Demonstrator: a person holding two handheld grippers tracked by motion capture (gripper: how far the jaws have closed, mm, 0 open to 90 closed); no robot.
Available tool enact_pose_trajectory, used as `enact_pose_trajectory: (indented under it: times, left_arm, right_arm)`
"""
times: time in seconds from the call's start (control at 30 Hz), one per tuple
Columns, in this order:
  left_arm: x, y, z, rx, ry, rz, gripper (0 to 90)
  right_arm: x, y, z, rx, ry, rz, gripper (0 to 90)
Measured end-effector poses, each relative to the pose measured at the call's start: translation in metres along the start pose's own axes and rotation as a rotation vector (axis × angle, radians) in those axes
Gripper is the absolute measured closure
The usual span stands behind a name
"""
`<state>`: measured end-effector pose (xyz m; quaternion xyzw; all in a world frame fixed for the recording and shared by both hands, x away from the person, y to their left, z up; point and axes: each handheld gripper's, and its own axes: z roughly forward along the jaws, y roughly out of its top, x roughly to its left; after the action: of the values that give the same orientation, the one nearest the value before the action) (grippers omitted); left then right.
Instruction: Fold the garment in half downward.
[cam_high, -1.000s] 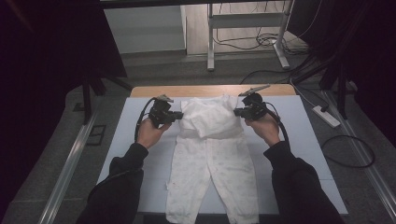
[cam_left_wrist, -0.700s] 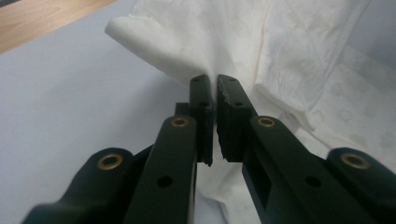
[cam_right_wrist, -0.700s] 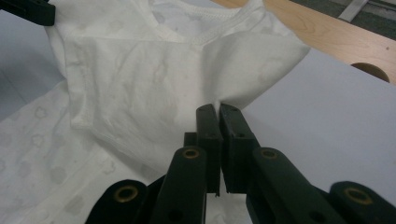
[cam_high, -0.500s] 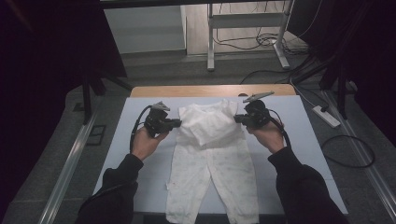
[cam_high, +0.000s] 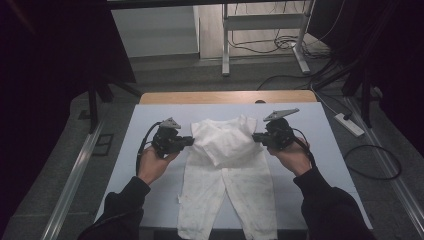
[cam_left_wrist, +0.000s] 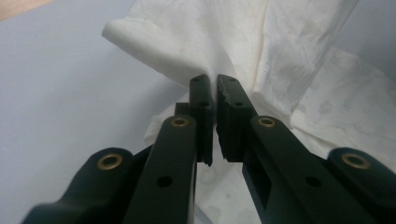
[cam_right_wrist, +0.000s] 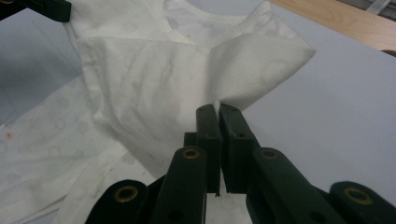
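White baby romper lies on the grey table, legs toward the person. Left gripper and right gripper each clamp a side of its lifted, folded-over top.

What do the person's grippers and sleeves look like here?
Both the left gripper and right gripper are black, each topped by a grey three-cornered plate and trailing a black cable. Close up, the jaws carry brass-coloured rivets. The person wears dark long sleeves.
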<state>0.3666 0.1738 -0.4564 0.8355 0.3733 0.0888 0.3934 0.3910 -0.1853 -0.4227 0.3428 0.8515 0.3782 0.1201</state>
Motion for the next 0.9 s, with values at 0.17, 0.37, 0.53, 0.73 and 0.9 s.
enact_pose_trajectory:
  times: [0.17, 0.37, 0.53, 0.73, 0.9]
  left_arm:
    - [-0.01, -0.008, -0.004, 0.008, 0.0, 0.006, 84.8]
    - [-0.023, -0.017, -0.006, 0.024, -0.003, 0.012, 84.8]
    - [-0.031, -0.025, -0.006, 0.042, -0.001, 0.02, 84.8]
    - [-0.041, -0.036, -0.003, 0.073, -0.003, 0.021, 84.4]
    - [-0.046, -0.043, 0.003, 0.107, 0.002, 0.018, 84.1]
  right_arm:
    - [0.008, -0.008, -0.008, 0.002, 0.013, -0.004, 86.0]
    - [0.016, -0.017, -0.016, 0.007, 0.03, -0.004, 86.0]
    - [0.021, -0.027, -0.019, 0.024, 0.04, -0.002, 86.0]
    - [0.025, -0.039, -0.019, 0.056, 0.047, -0.006, 86.0]
    - [0.026, -0.05, -0.013, 0.1, 0.053, -0.008, 86.0]
